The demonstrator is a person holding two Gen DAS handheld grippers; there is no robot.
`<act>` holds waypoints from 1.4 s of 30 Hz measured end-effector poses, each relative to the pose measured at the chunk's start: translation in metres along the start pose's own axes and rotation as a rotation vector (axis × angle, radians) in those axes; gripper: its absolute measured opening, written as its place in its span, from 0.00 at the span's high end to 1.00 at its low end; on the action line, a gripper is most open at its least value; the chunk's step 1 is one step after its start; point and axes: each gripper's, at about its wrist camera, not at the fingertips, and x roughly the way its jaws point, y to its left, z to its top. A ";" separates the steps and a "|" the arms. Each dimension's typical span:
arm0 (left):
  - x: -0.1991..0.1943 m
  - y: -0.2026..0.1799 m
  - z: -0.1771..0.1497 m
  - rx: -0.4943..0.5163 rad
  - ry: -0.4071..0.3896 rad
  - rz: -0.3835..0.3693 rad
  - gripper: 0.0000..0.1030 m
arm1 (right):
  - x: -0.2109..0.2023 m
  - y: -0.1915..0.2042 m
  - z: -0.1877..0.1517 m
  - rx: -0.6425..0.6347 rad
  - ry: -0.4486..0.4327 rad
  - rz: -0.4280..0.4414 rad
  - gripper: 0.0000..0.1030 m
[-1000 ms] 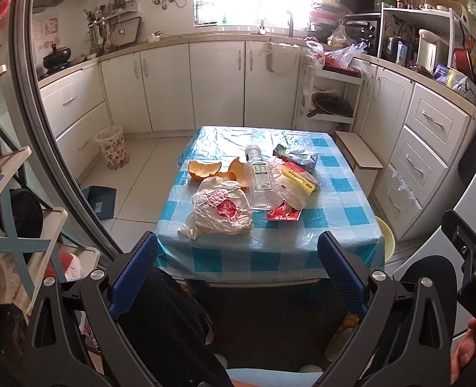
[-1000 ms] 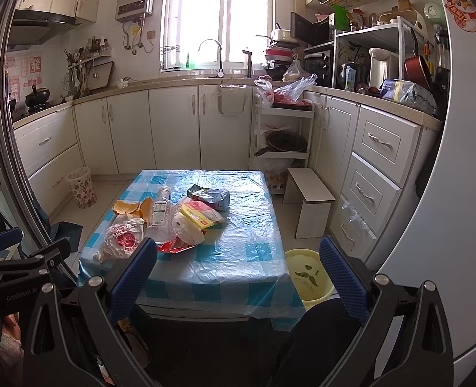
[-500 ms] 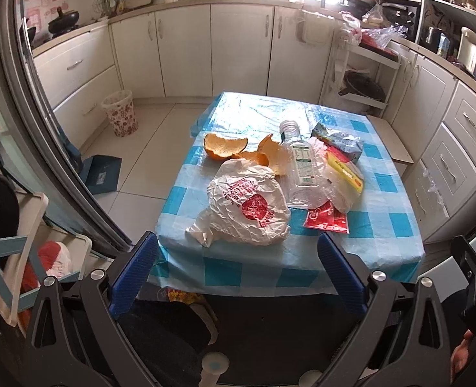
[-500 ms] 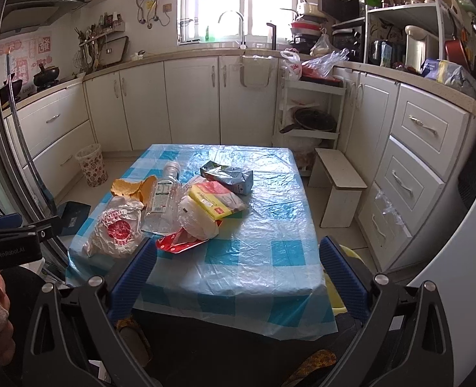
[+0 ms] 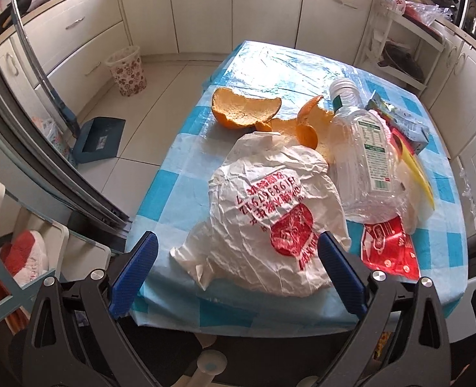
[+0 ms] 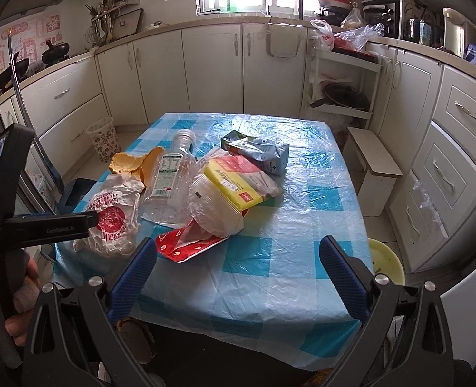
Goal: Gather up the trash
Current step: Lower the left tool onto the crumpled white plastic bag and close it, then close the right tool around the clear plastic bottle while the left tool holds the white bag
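The trash sits bunched on the table: in the left wrist view a crumpled bag fills the centre, peel lies above it, a bottle rests to its right, and a red wrapper shows at lower right. The left gripper hangs spread wide and empty at the table's near edge, its jaws framing the bag without touching it. The right gripper is also splayed open with nothing in it, low in its own frame, the wrapper just above its left finger.

The bag looks thin and slack, so I'd guess a pinch on one loose fold could tear it or let it slip. The bottle leans against the bag; dragging the bag may roll it toward the right edge. A bin stands at upper left, well apart from the table, so scraps could drop on the way.
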 end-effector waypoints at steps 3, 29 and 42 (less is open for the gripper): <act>0.011 -0.004 0.008 0.002 -0.009 0.022 0.08 | 0.012 -0.006 -0.005 0.016 0.027 0.006 0.06; -0.021 0.010 0.012 -0.023 -0.106 -0.151 0.88 | 0.029 -0.001 0.017 0.056 -0.007 0.112 0.06; -0.039 0.059 0.019 -0.113 -0.172 -0.120 0.88 | 0.136 0.081 0.080 -0.056 0.153 0.090 0.09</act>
